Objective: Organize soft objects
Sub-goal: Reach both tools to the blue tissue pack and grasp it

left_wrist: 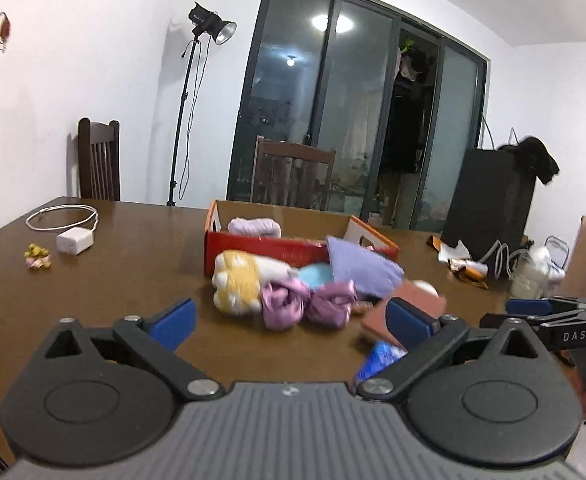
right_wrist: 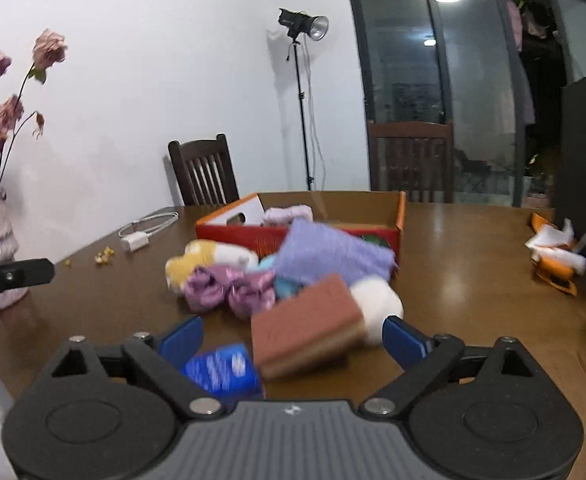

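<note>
Spread wide over a brown wooden table (left_wrist: 125, 264), gripping nothing: left gripper (left_wrist: 289, 320) and right gripper (right_wrist: 293, 338), blue pads (right_wrist: 403, 342) well apart, nothing pressed between them. Heaped just in front of an open red cardboard box (right_wrist: 253, 236): yellow-and-white plush (left_wrist: 239, 280), two shiny pink bundles (left_wrist: 283, 306), lavender cloth (right_wrist: 325, 254) leaning on the box's front wall, brown sponge (right_wrist: 305, 328), white ball (right_wrist: 377, 304), blue packet (right_wrist: 223, 370) nearest the right gripper. Inside the box, one pale pink roll (left_wrist: 255, 227); off to the side, white charger with cable (left_wrist: 75, 241).
</note>
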Demonstrator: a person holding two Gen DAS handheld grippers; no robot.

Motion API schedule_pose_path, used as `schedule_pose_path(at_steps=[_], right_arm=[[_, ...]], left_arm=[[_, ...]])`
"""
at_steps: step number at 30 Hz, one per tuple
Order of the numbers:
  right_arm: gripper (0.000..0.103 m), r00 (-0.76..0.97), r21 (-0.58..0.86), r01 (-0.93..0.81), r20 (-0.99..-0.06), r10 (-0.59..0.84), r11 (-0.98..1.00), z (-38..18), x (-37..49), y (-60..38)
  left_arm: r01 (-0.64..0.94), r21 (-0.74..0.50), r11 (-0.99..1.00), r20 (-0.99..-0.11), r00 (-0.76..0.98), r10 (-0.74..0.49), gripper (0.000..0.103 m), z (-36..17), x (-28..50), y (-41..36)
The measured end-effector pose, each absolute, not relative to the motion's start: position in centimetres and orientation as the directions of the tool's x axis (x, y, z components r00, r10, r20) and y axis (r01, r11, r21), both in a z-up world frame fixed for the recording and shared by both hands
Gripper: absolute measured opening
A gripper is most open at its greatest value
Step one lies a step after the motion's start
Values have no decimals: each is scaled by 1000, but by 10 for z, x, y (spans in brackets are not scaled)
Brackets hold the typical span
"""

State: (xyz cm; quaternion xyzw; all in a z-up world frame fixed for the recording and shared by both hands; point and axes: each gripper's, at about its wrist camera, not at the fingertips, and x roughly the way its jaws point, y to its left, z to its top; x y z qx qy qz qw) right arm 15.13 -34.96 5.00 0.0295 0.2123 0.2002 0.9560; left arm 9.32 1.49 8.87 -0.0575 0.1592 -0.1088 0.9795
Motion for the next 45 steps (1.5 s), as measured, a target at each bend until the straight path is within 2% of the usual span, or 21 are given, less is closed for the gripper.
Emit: schedule_pose_path(at_steps=[4, 6, 13, 17, 19, 21, 23, 25, 27, 28, 34, 36, 38, 41, 43, 45], right_arm=[[97, 848, 148, -342, -376, 372, 928, 42, 105, -358], [102, 864, 153, -325, -353, 359, 933, 37, 81, -366], [101, 896, 144, -251, -340, 286, 957, 22, 80, -371], [83, 893, 157, -272, -327, 309, 950, 12, 84, -368], [80, 909, 165, -242, -305, 282, 956, 9, 85, -370], [73, 912, 177, -230, -305, 276, 957, 7, 88, -372], [72, 905, 195, -233, -317, 286, 953, 3, 91, -372], [70, 897, 192, -236, -334, 290, 952, -1, 94, -369], [67, 890, 189, -250, -342, 302, 950, -4, 95, -366], [67, 886, 192, -257, -344, 310, 947, -4, 97, -364], [67, 864, 197, -306, -354, 359, 931, -5, 110, -349], [67, 842, 223, -345, -355, 405, 912, -6, 120, -340], [66, 808, 289, -376, -363, 464, 880, -8, 135, -332], [57, 775, 355, -384, -378, 507, 852, -12, 159, -320], [52, 773, 373, -366, -388, 501, 853, -16, 171, -313], [45, 763, 422, -337, -401, 507, 841, -23, 182, -311]], left_arm=[[187, -161, 969, -301, 926, -229, 103, 79, 64, 21], [203, -162, 966, -324, 913, -247, 103, 74, 63, 21], [245, -128, 961, -377, 884, -276, 103, 50, 74, -7], [304, -157, 940, -337, 878, -340, 103, 33, 84, -27], [303, -114, 946, -353, 878, -324, 103, 27, 95, -46], [340, -92, 936, -341, 872, -350, 103, 23, 104, -63], [380, -106, 919, -355, 849, -392, 103, 19, 118, -77], [351, -135, 926, -424, 824, -375, 101, 13, 135, -85], [322, -166, 932, -464, 808, -362, 81, 7, 146, -84], [308, -168, 936, -473, 808, -351, 78, 6, 149, -81], [128, -176, 976, -469, 861, -197, 80, 3, 149, -35], [130, -205, 970, -465, 859, -214, 82, 4, 150, -26], [168, -270, 948, -459, 843, -280, 82, 5, 153, -23], [195, -337, 921, -455, 823, -341, 81, 6, 167, -25], [176, -354, 919, -503, 792, -345, 79, 4, 183, -29], [199, -389, 900, -499, 775, -387, 79, 7, 187, -31]])
